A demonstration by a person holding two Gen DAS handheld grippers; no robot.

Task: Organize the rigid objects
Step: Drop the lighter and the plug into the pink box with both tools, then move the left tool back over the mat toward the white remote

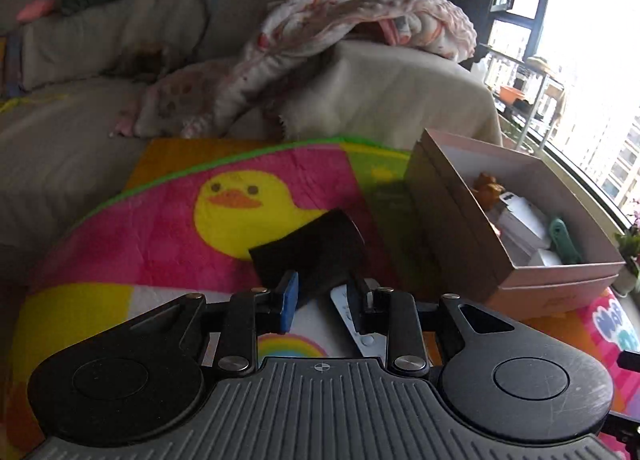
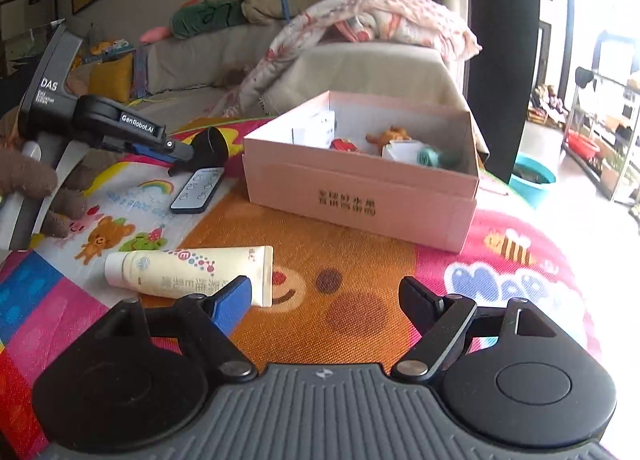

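My left gripper (image 1: 324, 292) is shut on a black cone-shaped cup (image 1: 312, 252) and holds it just above the colourful play mat (image 1: 160, 236). In the right wrist view the same gripper (image 2: 180, 150) grips the black cup (image 2: 210, 146) left of the pink box (image 2: 360, 196). A remote control (image 2: 198, 190) lies on the mat under the cup, and its end shows below my fingers (image 1: 352, 320). My right gripper (image 2: 324, 288) is open with nothing between its fingers. A cream tube (image 2: 188, 270) lies by its left finger.
The open pink box (image 1: 452, 220) stands on the mat to the right and holds several small items, among them white cartons and an orange toy. A sofa with a crumpled blanket (image 1: 360, 20) lies behind. A gloved hand (image 2: 28, 180) holds the left gripper.
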